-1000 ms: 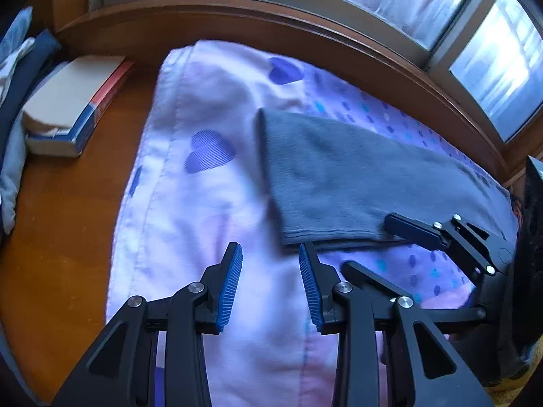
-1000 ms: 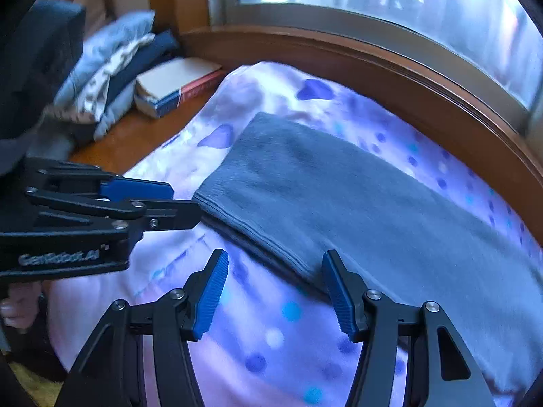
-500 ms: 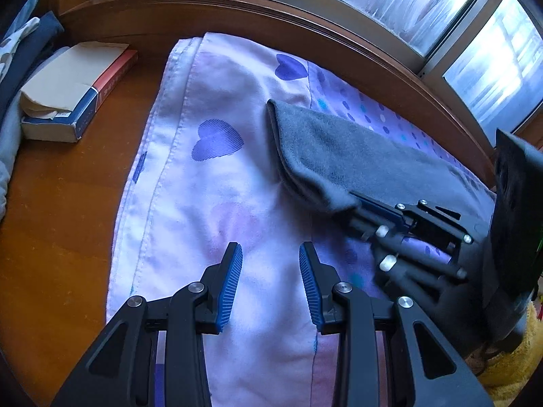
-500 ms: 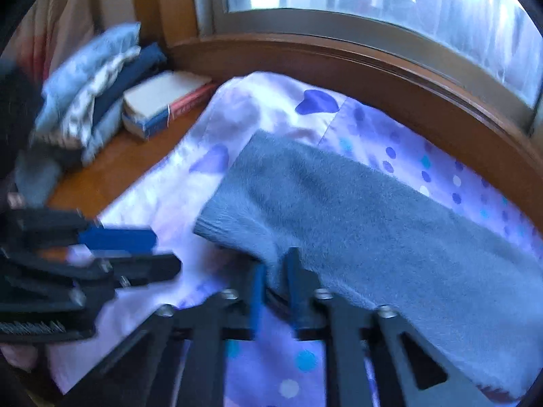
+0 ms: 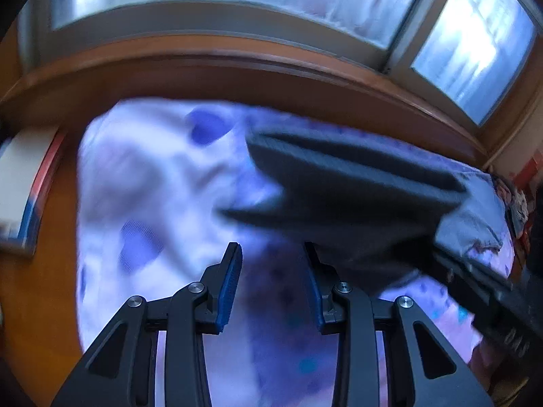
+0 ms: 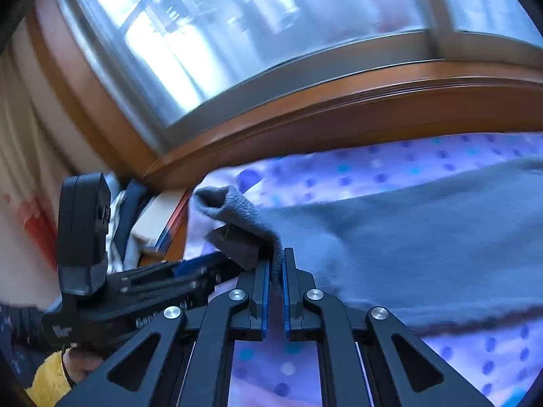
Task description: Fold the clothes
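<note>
A grey knitted garment [image 6: 424, 237] lies across a white and purple sheet [image 5: 135, 186] printed with hearts and dots. My right gripper [image 6: 276, 271] is shut on the garment's near edge close to its left end. That end is lifted off the sheet, and its corner [image 6: 217, 200] droops. In the blurred left wrist view the raised garment [image 5: 356, 186] hangs just beyond my left gripper [image 5: 273, 271]. That gripper is open, and only the sheet shows between its blue pads. Its right finger [image 5: 314, 271] is close under the cloth's edge.
A book [image 5: 23, 186] lies on the wooden ledge left of the sheet, with a stack of folded clothes [image 6: 125, 210] behind it. A raised wooden sill [image 6: 339, 101] and window run along the far side. A hand in a yellow sleeve [image 6: 51, 380] holds the left tool.
The right gripper's jaws closed on the garment's near edge and rose, rolling, so the left end lifted off the sheet. The left gripper moved in closer to the cloth, its jaws unchanged.
</note>
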{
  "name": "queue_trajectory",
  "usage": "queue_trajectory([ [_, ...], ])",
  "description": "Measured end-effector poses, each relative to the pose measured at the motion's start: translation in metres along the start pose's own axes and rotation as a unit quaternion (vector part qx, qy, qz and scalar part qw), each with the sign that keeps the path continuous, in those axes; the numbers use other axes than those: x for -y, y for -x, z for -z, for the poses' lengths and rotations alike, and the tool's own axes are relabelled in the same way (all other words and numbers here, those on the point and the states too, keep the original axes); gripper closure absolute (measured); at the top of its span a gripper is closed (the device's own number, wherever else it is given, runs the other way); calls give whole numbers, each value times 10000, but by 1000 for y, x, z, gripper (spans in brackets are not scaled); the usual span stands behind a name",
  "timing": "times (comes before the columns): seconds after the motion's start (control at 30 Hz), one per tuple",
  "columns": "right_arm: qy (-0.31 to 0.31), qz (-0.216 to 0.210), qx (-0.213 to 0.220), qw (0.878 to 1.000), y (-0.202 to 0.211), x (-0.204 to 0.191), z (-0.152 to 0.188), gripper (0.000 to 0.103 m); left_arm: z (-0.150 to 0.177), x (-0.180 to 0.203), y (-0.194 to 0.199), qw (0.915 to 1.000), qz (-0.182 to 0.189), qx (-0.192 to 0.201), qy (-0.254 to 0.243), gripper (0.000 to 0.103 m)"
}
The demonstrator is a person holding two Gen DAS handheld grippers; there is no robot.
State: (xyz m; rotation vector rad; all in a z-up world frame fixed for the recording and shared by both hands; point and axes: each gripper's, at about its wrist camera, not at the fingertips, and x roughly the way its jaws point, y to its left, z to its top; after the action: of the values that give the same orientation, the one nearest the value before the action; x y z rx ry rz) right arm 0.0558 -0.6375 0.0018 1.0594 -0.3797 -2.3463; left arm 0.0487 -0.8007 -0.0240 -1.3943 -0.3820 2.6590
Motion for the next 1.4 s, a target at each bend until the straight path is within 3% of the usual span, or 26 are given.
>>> queue_trajectory([
  [0.17, -510, 264, 383, 9976, 22, 26, -3, 96, -25, 38, -5, 9979, 357, 159, -522, 68],
  [0.3, -1012, 485, 495, 9924, 28, 52, 0, 96, -39, 73, -24, 9930, 680, 67, -966, 68],
  [0.43, -1503, 913, 299, 9840, 25, 87, 11, 93, -43, 110, -52, 9860, 825, -211, -1433, 68],
  [0.5, -1652, 1218, 77, 9787, 21, 103, 16, 85, -42, 124, -65, 9834, 852, -363, -1558, 68],
  [0.6, -1779, 1332, -128, 9749, 26, 116, 21, 84, -32, 130, -82, 9808, 857, -621, -1637, 68],
  [0.83, -471, 1850, 313, 9811, 41, 81, -1, 75, -22, 113, -65, 9838, 1020, -517, -1380, 68],
  [1.03, -173, 1886, -390, 9811, 1, 95, 3, 75, -15, 113, -78, 9821, 793, -691, -1561, 68],
  [1.2, 225, 2198, -211, 9751, 17, 75, 1, 72, -17, 107, -58, 9841, 621, -538, -1575, 68],
  [1.23, 388, 2216, -104, 9743, 23, 67, 2, 63, -19, 101, -52, 9861, 617, -467, -1468, 67],
  [1.27, 670, 2182, 3, 9736, 28, 56, 5, 47, -21, 93, -48, 9884, 636, -431, -1308, 61],
  [1.3, 947, 2138, 97, 9722, 33, 46, 8, 41, -23, 86, -46, 9905, 656, -424, -1135, 48],
  [1.37, 1505, 1979, 142, 9685, 30, 25, 17, 36, -27, 70, -50, 9930, 704, -565, -757, 34],
  [1.4, 1787, 1961, 109, 9641, 24, 16, 22, 36, -26, 66, -55, 9932, 724, -618, -677, 34],
])
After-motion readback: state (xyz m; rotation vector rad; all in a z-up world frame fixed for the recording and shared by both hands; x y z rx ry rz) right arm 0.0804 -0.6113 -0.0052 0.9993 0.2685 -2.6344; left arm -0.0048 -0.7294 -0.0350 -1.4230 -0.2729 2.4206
